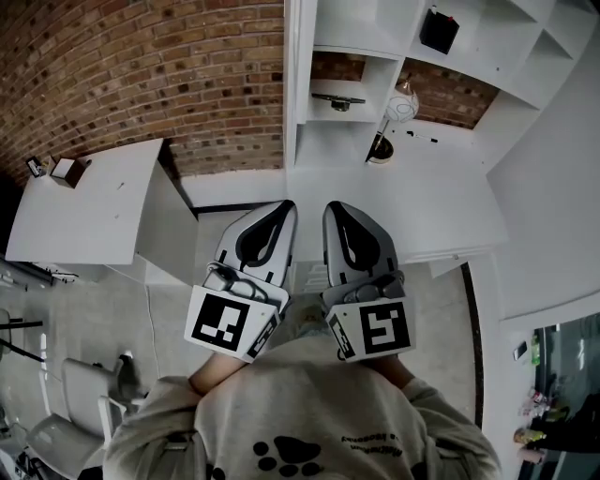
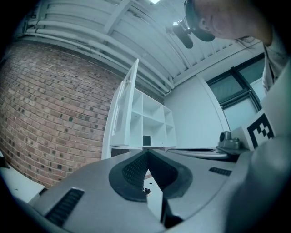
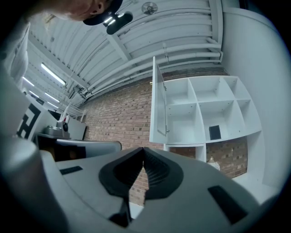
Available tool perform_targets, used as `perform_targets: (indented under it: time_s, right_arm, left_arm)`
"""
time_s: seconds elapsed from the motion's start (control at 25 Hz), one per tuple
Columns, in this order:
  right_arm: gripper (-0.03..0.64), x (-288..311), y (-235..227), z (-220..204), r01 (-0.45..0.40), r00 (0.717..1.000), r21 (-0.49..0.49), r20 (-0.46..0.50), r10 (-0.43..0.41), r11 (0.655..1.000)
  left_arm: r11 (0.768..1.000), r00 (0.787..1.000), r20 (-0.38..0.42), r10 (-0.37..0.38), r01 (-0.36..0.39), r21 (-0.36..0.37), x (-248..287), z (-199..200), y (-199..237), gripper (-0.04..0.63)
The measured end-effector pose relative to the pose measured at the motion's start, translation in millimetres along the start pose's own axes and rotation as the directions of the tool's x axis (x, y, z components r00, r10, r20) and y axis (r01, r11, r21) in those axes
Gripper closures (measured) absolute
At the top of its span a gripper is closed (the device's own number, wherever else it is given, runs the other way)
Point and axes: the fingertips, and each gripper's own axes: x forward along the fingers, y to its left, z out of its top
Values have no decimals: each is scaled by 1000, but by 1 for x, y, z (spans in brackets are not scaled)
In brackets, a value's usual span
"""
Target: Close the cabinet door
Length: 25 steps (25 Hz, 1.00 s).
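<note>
The left gripper (image 1: 283,211) and the right gripper (image 1: 332,211) lie side by side at frame centre, both with jaws closed on nothing. The open cabinet door (image 1: 292,89) stands edge-on at top centre, apart from both tips and seemingly swung out from the white shelf cabinet (image 1: 356,28)

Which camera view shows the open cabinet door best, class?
The right gripper view: the cabinet door stands swung out from the shelves, with its inner face and full height visible. The left gripper view shows the door whole too, but leaning. The head view shows only a foreshortened white strip.
</note>
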Motion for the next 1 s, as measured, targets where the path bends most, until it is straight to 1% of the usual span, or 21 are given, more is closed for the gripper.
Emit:
perform_targets:
  time_s: [0.36,0.64,0.84,1.0]
  right_arm:
    - [598,55,-29,-12,-92,996,9,13,92,996]
    - [598,84,-52,-18,-157,987,25,27,157,987]
    - [598,95,-60,-19,-215,976,21,48,214,976]
    - [598,101,-60,-17,-225,973,29,67,223,974]
  left_arm:
    - [997,997,17,72,-72,18,51,-5,29,588]
    - [992,993,34,117,-118,37,86,-5,39,588]
    - [985,986,45,160,-162,58,98,-6,43,588]
    - [982,984,58,167,-172,81,98,-3,46,588]
